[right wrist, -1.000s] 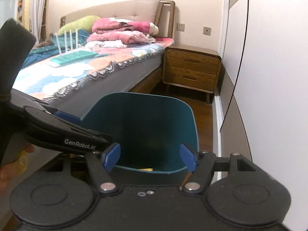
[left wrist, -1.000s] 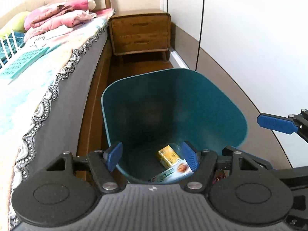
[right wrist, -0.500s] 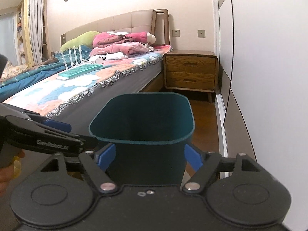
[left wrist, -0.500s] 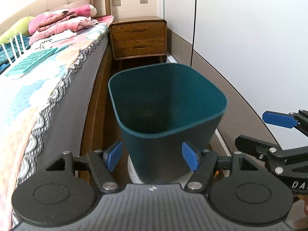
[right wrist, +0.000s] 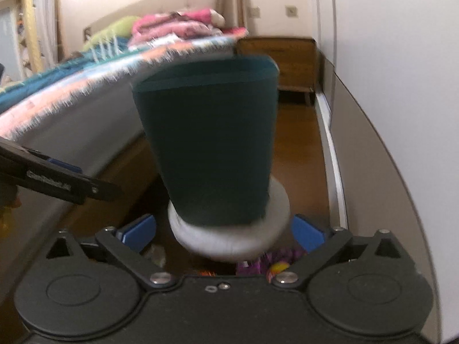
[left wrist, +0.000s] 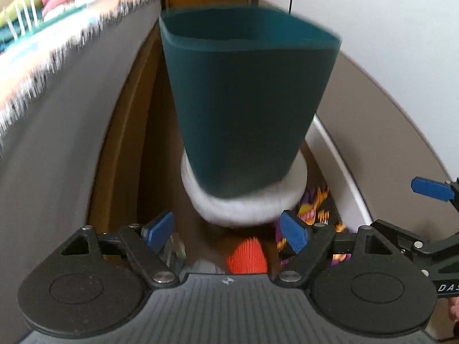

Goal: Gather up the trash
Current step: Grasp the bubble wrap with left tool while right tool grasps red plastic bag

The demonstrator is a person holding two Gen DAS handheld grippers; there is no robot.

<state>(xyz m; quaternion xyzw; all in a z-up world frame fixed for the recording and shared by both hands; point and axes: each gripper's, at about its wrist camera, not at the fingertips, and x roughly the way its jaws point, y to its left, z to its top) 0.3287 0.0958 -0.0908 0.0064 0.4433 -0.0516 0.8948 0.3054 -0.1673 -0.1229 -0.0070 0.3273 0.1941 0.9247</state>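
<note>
A teal bin (left wrist: 246, 100) with a white base stands upright on the wooden floor between the bed and the wall; it also shows in the right wrist view (right wrist: 212, 149). On the floor in front of it lie an orange piece of trash (left wrist: 246, 258), a purple and yellow wrapper (left wrist: 312, 215) and a clear wrapper (left wrist: 172, 250). The purple wrapper (right wrist: 275, 261) also shows in the right wrist view. My left gripper (left wrist: 226, 232) is open and empty, low above the orange piece. My right gripper (right wrist: 223, 230) is open and empty, just before the bin's base.
The bed (left wrist: 57, 91) with a patterned cover runs along the left. A wooden nightstand (right wrist: 287, 63) stands behind the bin. A white wall with a grey skirting (left wrist: 387, 120) runs along the right. Both views are blurred by motion.
Both grippers have dropped from above the bin's rim to near the floor in front of it. The bin's inside is out of sight and floor trash has come into view.
</note>
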